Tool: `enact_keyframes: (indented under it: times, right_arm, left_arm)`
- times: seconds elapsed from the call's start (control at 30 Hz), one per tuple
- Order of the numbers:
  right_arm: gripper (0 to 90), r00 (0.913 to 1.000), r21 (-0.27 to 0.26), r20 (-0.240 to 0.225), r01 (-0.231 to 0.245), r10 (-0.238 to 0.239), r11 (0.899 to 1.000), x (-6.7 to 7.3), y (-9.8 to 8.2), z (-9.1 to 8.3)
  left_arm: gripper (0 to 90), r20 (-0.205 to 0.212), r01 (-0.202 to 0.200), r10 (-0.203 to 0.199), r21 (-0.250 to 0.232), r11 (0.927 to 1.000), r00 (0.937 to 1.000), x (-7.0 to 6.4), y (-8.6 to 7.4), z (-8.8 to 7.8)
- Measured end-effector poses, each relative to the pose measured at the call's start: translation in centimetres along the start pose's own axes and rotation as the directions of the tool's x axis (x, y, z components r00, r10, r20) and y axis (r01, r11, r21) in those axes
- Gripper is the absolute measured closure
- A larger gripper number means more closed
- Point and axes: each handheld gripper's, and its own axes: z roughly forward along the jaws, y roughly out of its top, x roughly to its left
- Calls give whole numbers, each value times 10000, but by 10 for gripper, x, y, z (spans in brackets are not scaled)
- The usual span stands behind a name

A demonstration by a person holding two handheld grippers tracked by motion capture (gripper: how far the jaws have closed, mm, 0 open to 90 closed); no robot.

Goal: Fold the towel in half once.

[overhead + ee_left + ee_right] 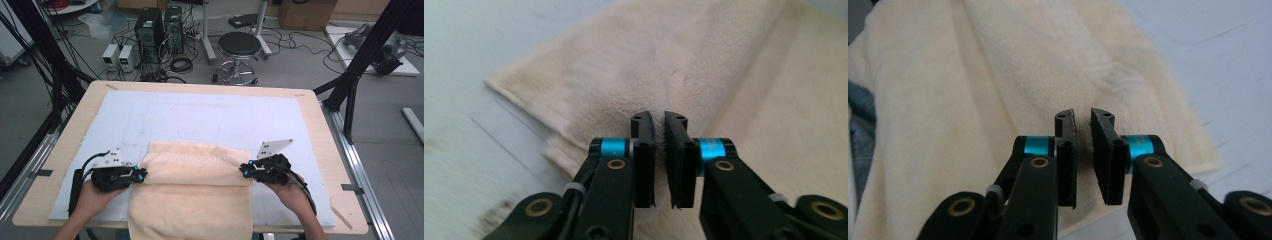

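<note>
A cream towel [192, 200] lies on the near half of the white mat [200, 115], its front part hanging over the table's near edge. A fold runs across its middle, and a woven band shows on the layer beyond. My left gripper [142, 175] sits at the fold's left end and my right gripper [243, 171] at its right end. In the left gripper view the jaws of my left gripper [659, 117] stand nearly together, with puckered towel [649, 60] at their tips. My right gripper [1083, 114] likewise shows a thin slit, towel [998, 75] fuzz in it.
The wooden table [320, 130] has bare mat beyond the towel. Behind the table stand a round stool [239, 47], computer towers [150, 27] and loose cables on the floor. Black frame posts [367, 47] rise at both sides.
</note>
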Motion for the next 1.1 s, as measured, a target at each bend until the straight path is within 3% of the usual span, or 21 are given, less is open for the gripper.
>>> enact_keyframes:
  times: [0.07,0.1,0.17,0.3,0.47,0.53,0.6,0.7,0.77,0.9,0.93,1.1]
  right_arm:
    - [709,9984,241,-484,-278,289,9993,2,-8,4]
    - [671,9980,371,-507,-367,385,9986,3,-10,4]
    - [617,9993,263,-305,-211,219,9994,4,-11,0]
    - [525,9984,-193,147,-551,554,9983,-10,-5,-4]
    - [492,9939,44,379,-1036,1033,9946,-33,0,15]
    - [490,9906,368,737,-1180,1151,9923,-42,0,25]
    - [476,9864,689,785,-1495,1441,9864,-52,-3,36]
    - [488,9831,1097,705,-1758,1687,9783,-60,-7,49]
    - [549,9843,1194,797,-1665,1577,9788,-60,-7,54]
    - [752,9908,1229,714,-1230,1149,9848,-58,-5,57]
    - [783,9910,1262,618,-1258,1188,9840,-58,-5,57]
    - [841,9885,1027,626,-1438,1378,9843,-59,-3,52]
  left_arm:
    - [725,186,-99,96,145,9998,9998,-1,-1,-2]
    - [716,203,-142,140,86,9999,9997,-1,-1,-5]
    - [685,52,-180,181,-14,9998,9998,3,3,-9]
    - [602,-225,-11,3,-355,9994,9997,16,17,-6]
    - [541,-646,463,-512,-755,9961,9966,34,31,12]
    - [541,-890,522,-564,-482,9975,9944,42,34,22]
    - [532,-979,696,-690,32,9976,9928,49,34,34]
    - [512,-998,1069,-995,715,9917,9900,58,29,49]
    - [500,-859,1242,-1179,720,9896,9893,61,27,53]
    - [645,-787,1052,-991,777,9914,9920,58,28,55]
    - [757,-679,1100,-1046,809,9906,9922,58,28,55]
    - [895,-1160,804,-705,832,9933,9907,53,31,52]
